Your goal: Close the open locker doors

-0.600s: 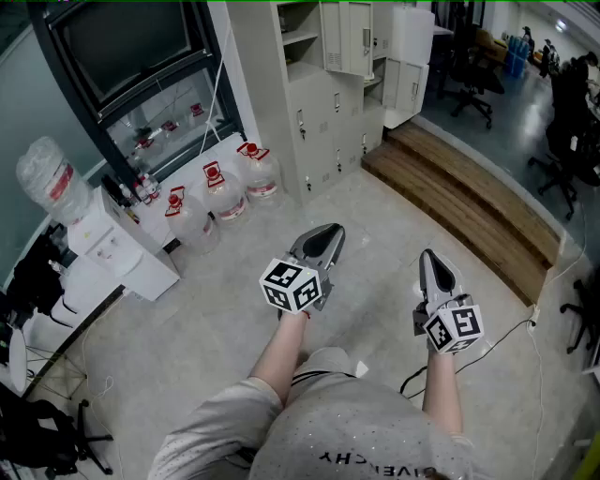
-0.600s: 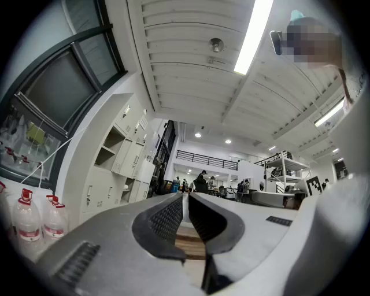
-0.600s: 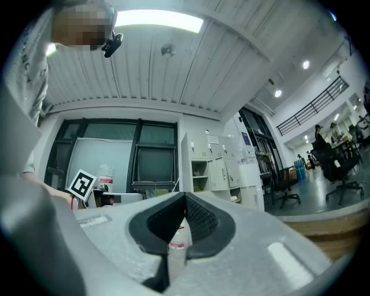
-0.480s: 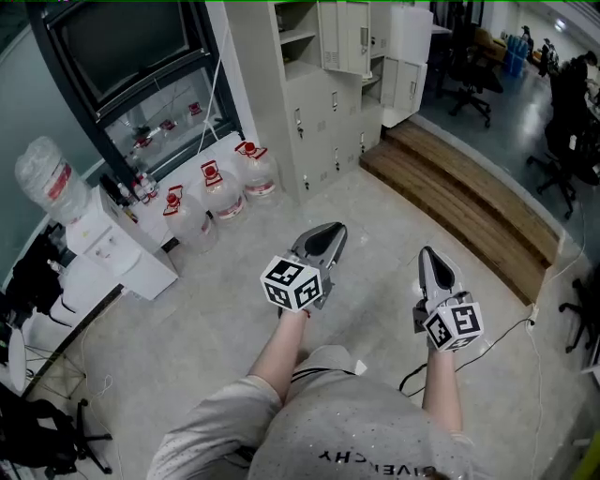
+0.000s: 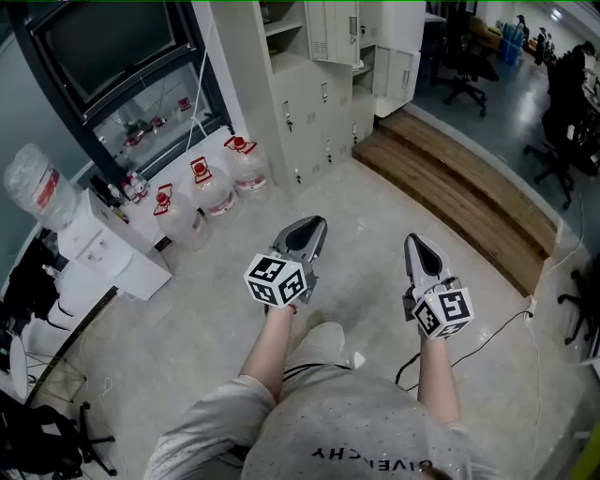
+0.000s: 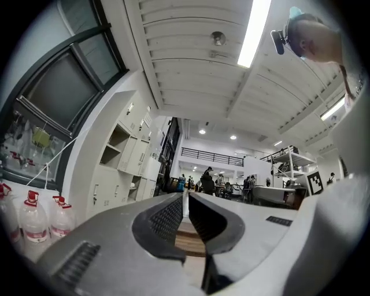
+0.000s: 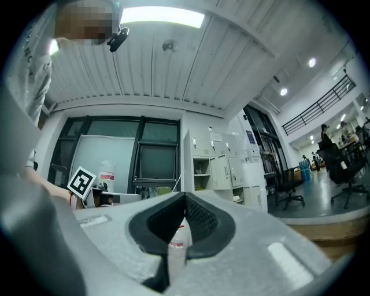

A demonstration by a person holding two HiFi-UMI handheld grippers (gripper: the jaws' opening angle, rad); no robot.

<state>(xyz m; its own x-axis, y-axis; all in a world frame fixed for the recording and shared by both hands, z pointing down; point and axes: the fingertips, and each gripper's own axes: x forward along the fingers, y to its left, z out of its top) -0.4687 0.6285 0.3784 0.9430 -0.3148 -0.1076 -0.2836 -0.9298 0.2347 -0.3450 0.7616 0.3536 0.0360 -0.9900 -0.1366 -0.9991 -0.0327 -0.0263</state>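
Observation:
The beige locker bank (image 5: pixel 319 94) stands at the far side of the room, a few steps ahead of me. One door (image 5: pixel 336 28) in its upper row hangs open, and a further white door (image 5: pixel 401 70) stands open to the right. In the left gripper view the lockers (image 6: pixel 124 167) are at the left with an open shelf compartment (image 6: pixel 113 153). The right gripper view has them (image 7: pixel 222 173) at the centre. My left gripper (image 5: pixel 317 221) and right gripper (image 5: pixel 411 239) are held out over the floor, both shut and empty, far from the lockers.
Several water bottles (image 5: pixel 202 187) stand against the wall left of the lockers, beside a white dispenser (image 5: pixel 94 244). A wooden step (image 5: pixel 459 197) runs diagonally on the right, with office chairs (image 5: pixel 464 66) beyond it. A black cable (image 5: pixel 487 333) lies on the floor at the right.
The whole scene has slid up and left in the head view, and both grippers sit a little lower and further left. Their jaws stay shut.

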